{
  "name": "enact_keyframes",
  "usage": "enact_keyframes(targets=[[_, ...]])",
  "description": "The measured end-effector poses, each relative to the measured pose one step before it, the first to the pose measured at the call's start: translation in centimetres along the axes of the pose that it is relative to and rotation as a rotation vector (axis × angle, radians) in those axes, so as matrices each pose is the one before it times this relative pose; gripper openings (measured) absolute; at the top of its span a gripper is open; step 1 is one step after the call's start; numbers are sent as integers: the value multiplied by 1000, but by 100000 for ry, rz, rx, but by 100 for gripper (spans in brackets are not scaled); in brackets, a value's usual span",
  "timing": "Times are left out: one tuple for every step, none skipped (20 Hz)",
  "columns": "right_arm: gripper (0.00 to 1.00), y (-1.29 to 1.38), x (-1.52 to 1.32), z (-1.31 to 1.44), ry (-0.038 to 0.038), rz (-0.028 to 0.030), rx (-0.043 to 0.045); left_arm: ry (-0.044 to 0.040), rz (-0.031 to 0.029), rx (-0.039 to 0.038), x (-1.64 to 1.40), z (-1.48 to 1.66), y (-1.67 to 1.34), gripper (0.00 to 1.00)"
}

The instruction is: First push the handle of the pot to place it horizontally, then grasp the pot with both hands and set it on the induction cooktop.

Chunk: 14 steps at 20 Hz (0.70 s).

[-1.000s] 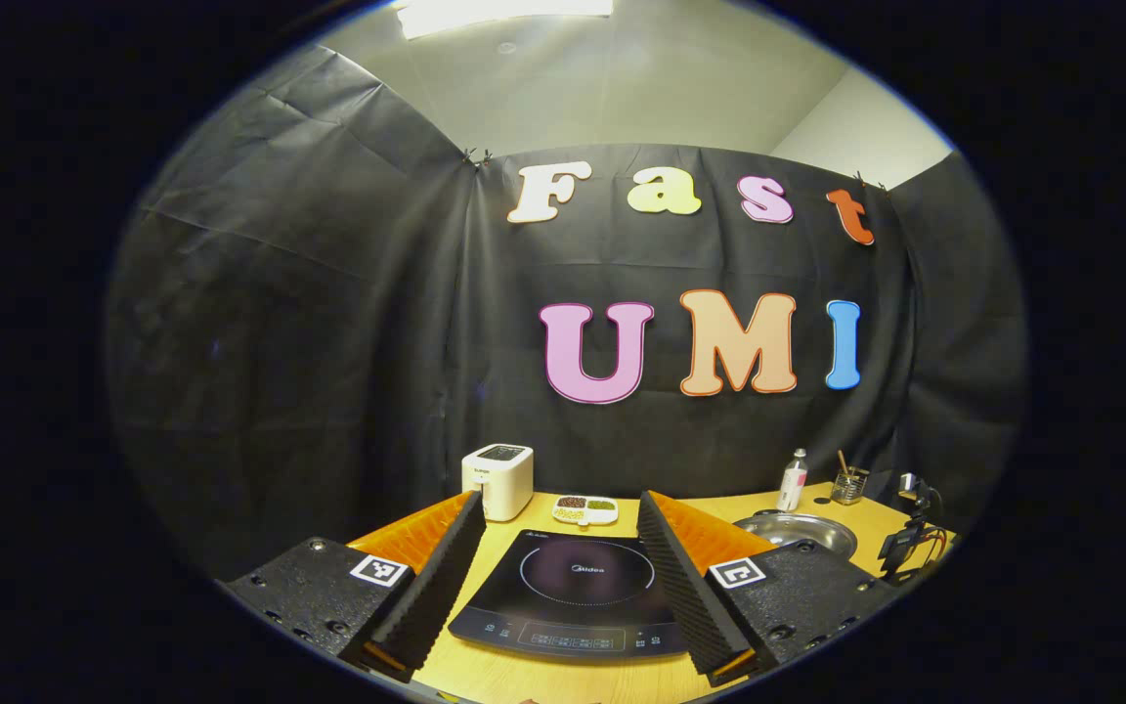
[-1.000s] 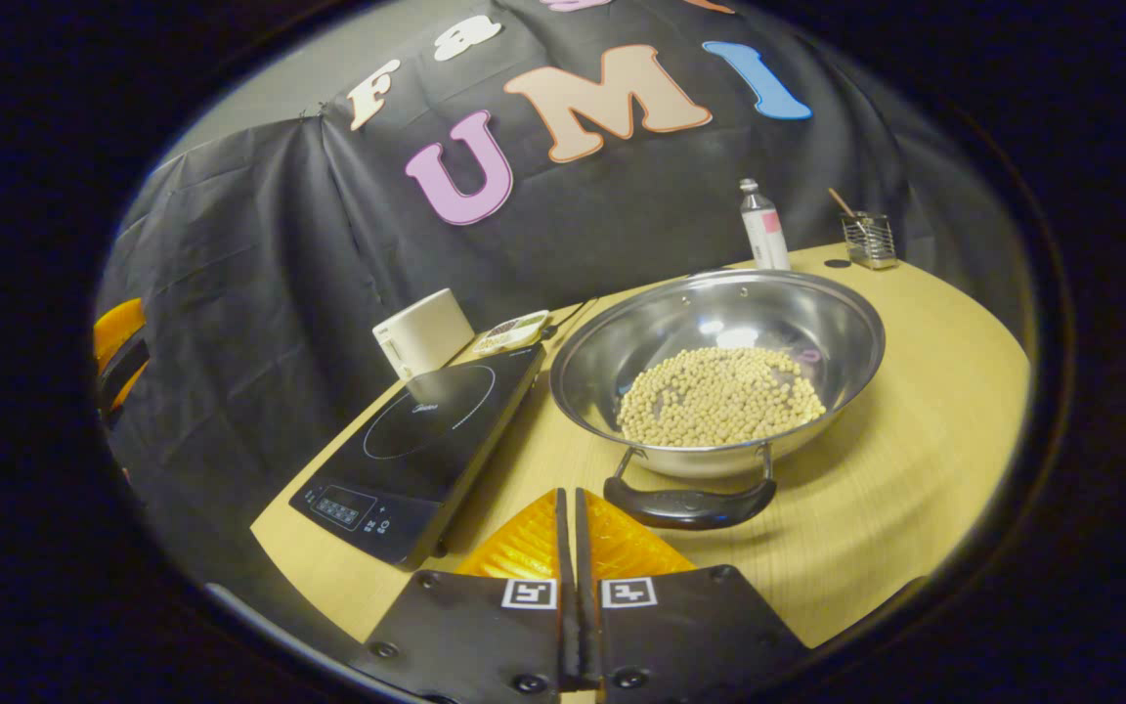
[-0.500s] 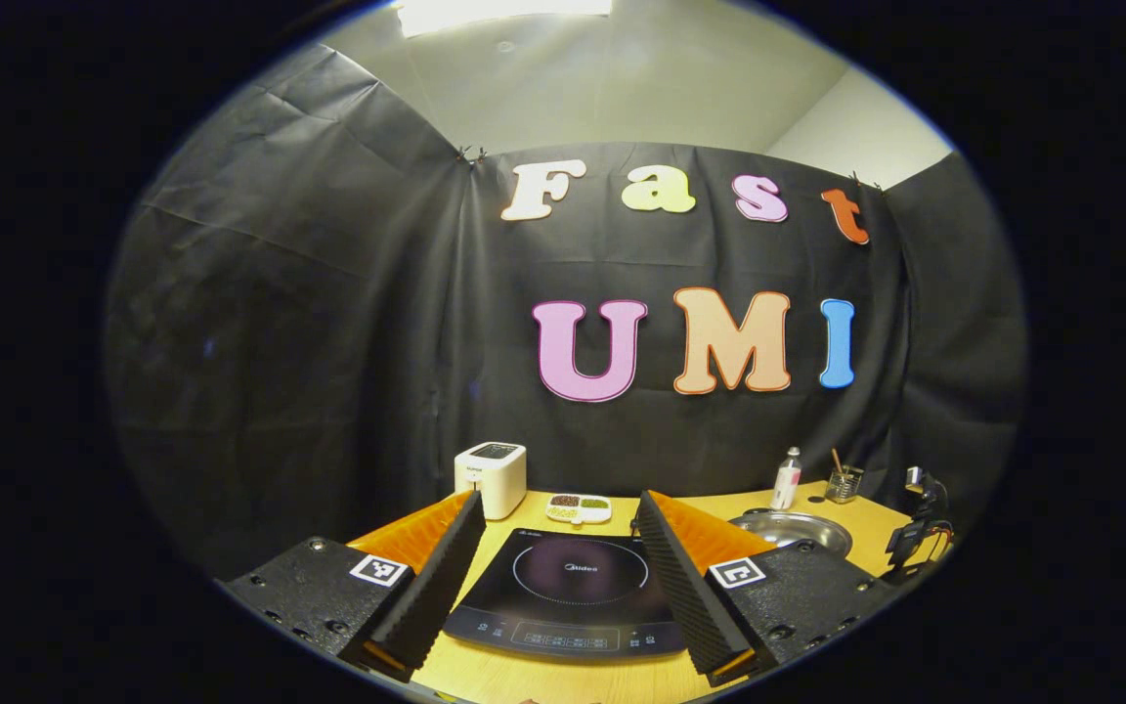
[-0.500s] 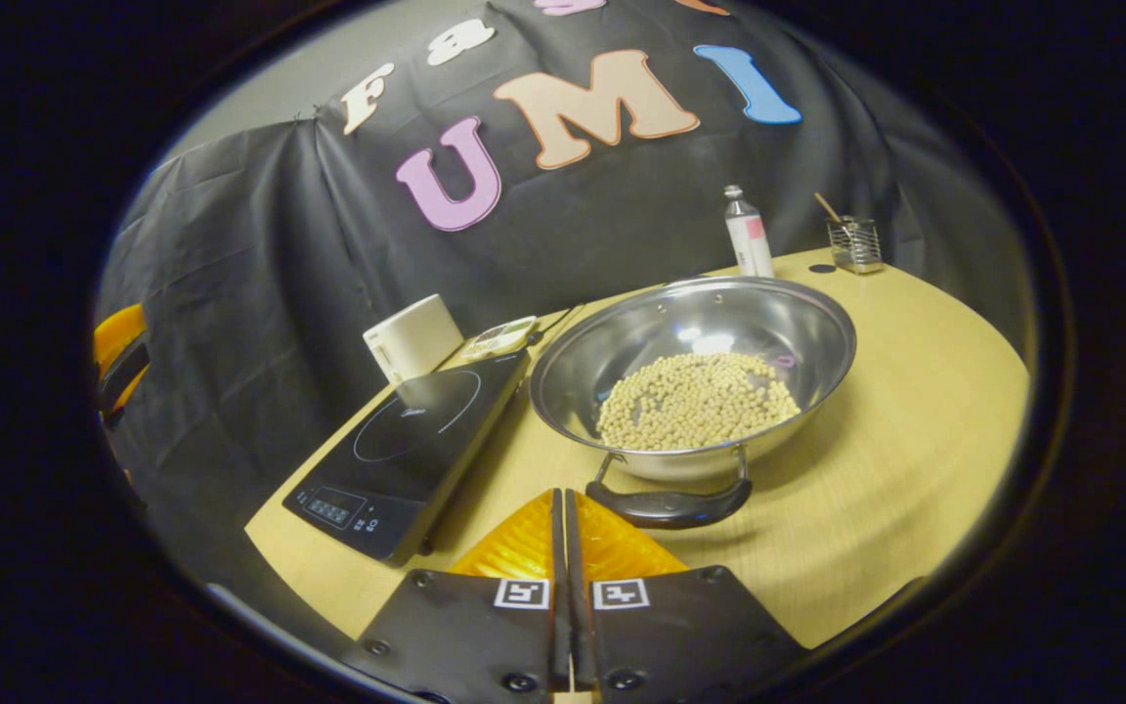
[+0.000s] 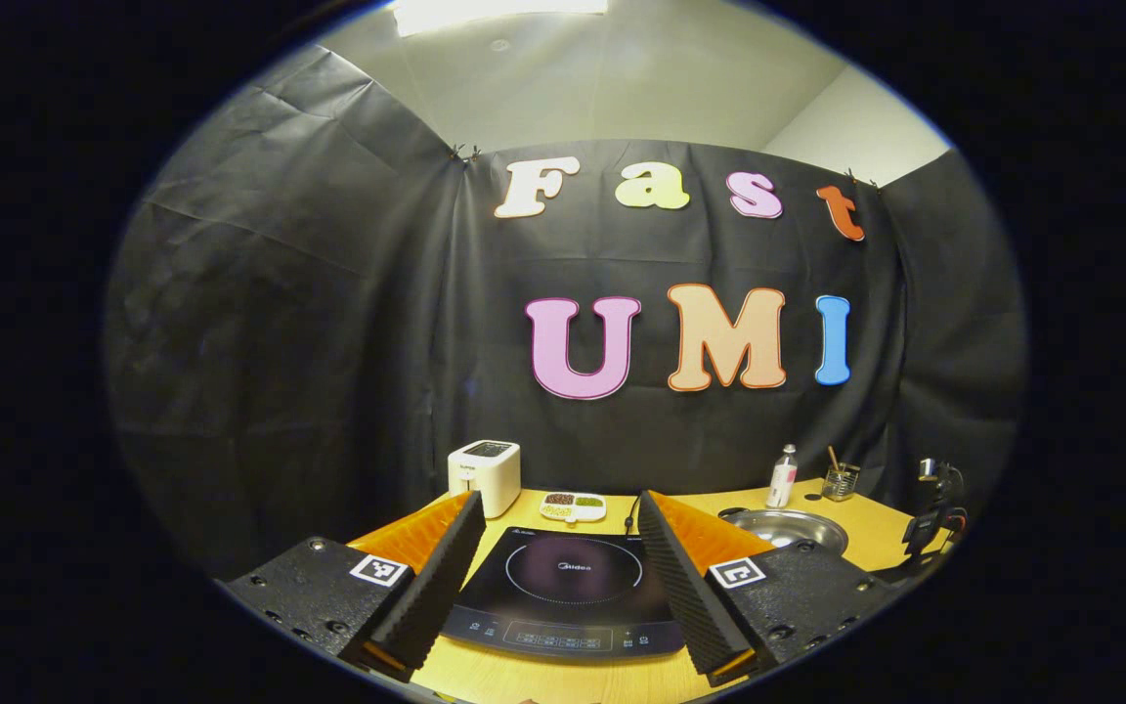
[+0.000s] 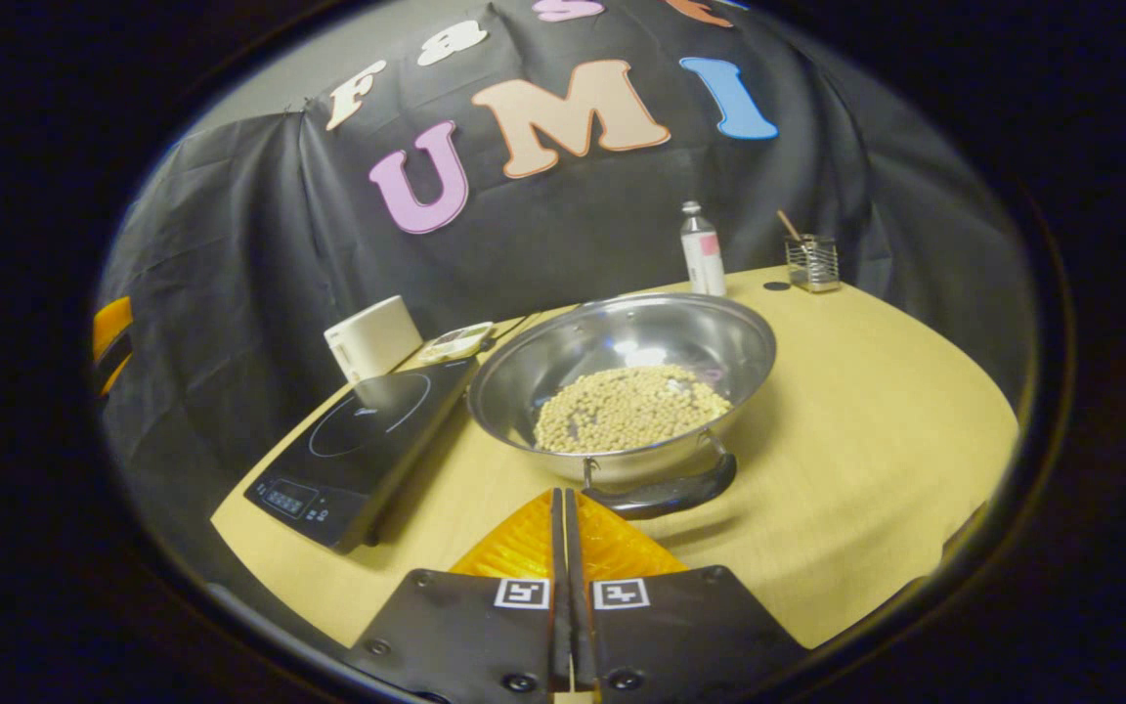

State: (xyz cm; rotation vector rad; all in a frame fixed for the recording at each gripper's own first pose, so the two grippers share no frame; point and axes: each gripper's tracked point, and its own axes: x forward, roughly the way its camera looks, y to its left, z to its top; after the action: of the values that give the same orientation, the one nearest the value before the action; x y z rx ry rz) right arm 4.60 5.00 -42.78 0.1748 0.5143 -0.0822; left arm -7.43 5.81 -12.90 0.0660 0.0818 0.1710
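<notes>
In the right gripper view a steel pot (image 6: pixel 719 342) with pale beans in it stands on the wooden table (image 6: pixel 866 411). Its black handle (image 6: pixel 666 494) faces me. My right gripper (image 6: pixel 564 495) is shut and empty, its tips just left of the handle's near end; I cannot tell whether they touch. The black induction cooktop (image 6: pixel 358 440) lies to the left of the pot. In the left gripper view my left gripper (image 5: pixel 560 508) stands open above the front of the cooktop (image 5: pixel 573 577). The pot (image 5: pixel 786 528) sits to its right, with the right gripper (image 5: pixel 934 513) beyond it.
At the back of the table stand a white toaster (image 6: pixel 372 337), a small divided dish (image 6: pixel 455 342), a bottle (image 6: pixel 700 249) and a wire holder (image 6: pixel 812 262). The left gripper (image 6: pixel 111 342) shows at the far left edge. The black cloth wall closes the back.
In the right gripper view the pot has slid left and looks smaller, and its handle now sits tilted, close to the right of my tips. The left gripper view has drifted back slightly.
</notes>
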Motion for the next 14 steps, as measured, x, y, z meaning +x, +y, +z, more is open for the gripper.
enact_keyframes(targets=[[0, -871, 30, 9, -39, -1616, 61, 494, 34, -25, 115, -135, -73, 92], [0, -831, -8, 170, 50, -1541, 115, 253, -138, -135, 17, -198, -109, 96], [0, -828, 127, 141, -19, -1583, 493, 76, -193, -280, 72, 1, -146, 96], [0, -909, 84, 240, -56, -1571, 397, 202, -200, -257, 33, -145, -145, 96], [0, -807, 57, 143, -106, -1677, 219, 365, -304, -223, 147, -76, -207, 96], [0, -820, 117, 235, -83, -1637, 122, 385, -392, -191, 60, -144, -221, 96], [0, -823, 198, 103, 79, -1730, 490, 311, -293, -254, 107, -50, -155, 96], [0, -725, 258, 205, 278, -1512, 352, 244, -283, -278, 135, -144, -100, 92], [0, -613, 175, 119, 214, -860, 205, 216, -254, -338, 99, -74, -170, 92], [0, -556, 244, 322, 128, -854, 352, 199, -257, -331, 123, -53, -121, 97], [0, -454, 337, 122, 209, -633, 220, 222, -147, -133, 103, -127, -12, 97], [2, -412, 256, 131, 207, -641, 100, 408, 52, 188, 86, -158, -58, 92], [2, -371, 296, 302, 60, -661, 247, 404, 256, 359, 114, -168, -2, 96], [2, -422, 287, 289, 90, -691, 329, 470, 184, 260, 83, -262, 13, 96]])
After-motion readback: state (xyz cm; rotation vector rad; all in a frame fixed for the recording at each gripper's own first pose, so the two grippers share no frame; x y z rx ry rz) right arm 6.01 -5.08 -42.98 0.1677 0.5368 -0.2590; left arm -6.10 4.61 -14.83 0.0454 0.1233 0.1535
